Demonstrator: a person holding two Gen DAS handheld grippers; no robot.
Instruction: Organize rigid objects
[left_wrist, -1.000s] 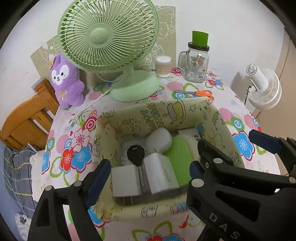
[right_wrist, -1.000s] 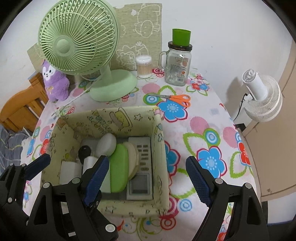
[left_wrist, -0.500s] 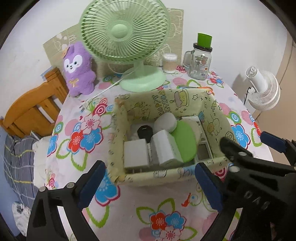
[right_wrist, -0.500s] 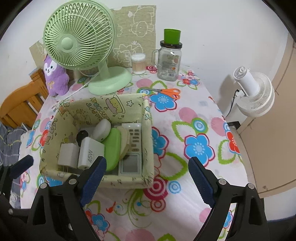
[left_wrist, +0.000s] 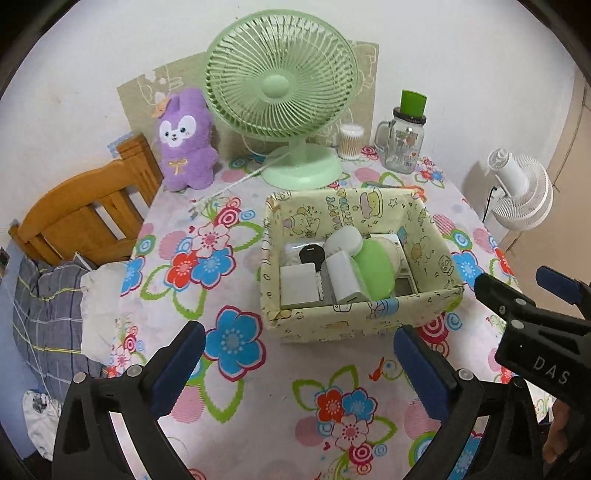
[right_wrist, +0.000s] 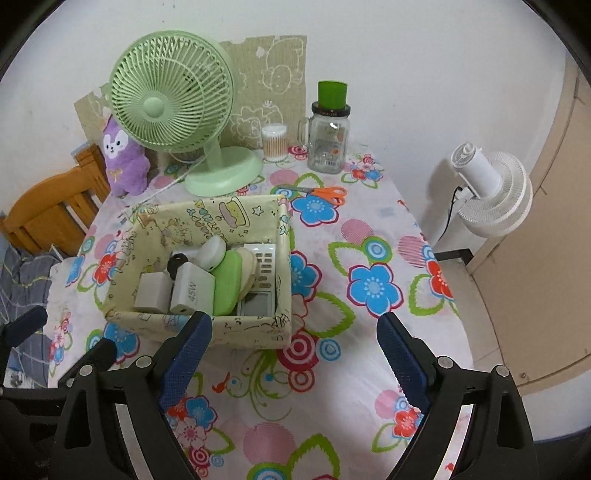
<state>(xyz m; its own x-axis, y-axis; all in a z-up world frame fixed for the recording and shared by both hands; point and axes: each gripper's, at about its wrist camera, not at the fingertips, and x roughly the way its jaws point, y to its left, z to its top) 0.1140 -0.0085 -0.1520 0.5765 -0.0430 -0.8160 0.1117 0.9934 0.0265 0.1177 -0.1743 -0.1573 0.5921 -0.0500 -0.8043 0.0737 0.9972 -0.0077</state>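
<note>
Our left gripper (left_wrist: 297, 360) is opening on nothing; our right gripper (right_wrist: 293, 356) hangs spread and empty. The soft printed fabric box (left_wrist: 360, 328) sits just ahead, packed with boxy white chargers (left_wrist: 299, 284) and a smooth green case (left_wrist: 375, 271). We judge a careless reach could buckle its limp wall.

Desk (left_wrist: 240, 369) is covered in matt printed cloth; box (left_wrist: 351, 325) printed fabric; fan (left_wrist: 280, 85) smooth plastic; jar (left_wrist: 404, 146) glossy glass.
</note>
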